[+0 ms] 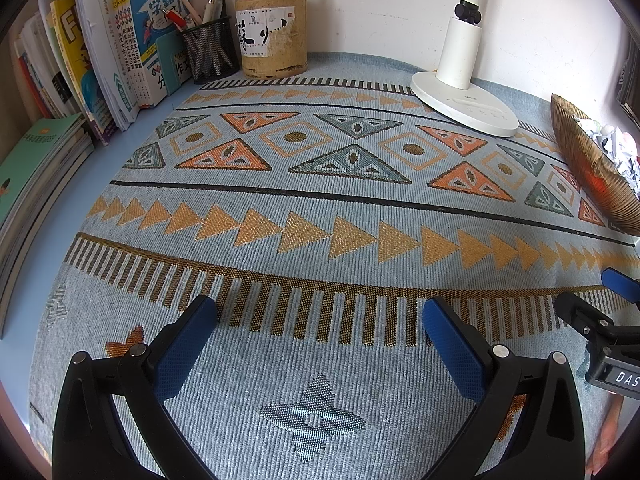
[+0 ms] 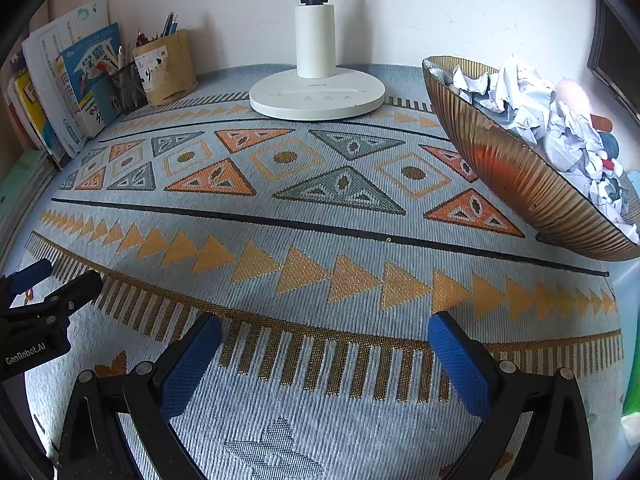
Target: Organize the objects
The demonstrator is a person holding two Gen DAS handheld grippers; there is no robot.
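We hover low over the patterned cloth [image 1: 320, 208] with both tools empty. Our left gripper [image 1: 320, 316] has its blue pads spread wide over bare fabric, and our right gripper [image 2: 324, 332] is spread just as wide, nothing between its fingers either. Over at the right edge sits the ribbed amber bowl [image 2: 516, 176], heaped with crumpled white paper [image 2: 532, 108]; a few small coloured bits poke out among it, too buried to name. Back in the far left corner, the black mesh cup [image 1: 210, 54] bristles with pens and pencils, touching the tan cylindrical holder [image 1: 274, 36] beside it, which carries more pens. Books [image 1: 108, 48] lean upright along the left. The white lamp base [image 2: 318, 94] stands between holder and bowl.
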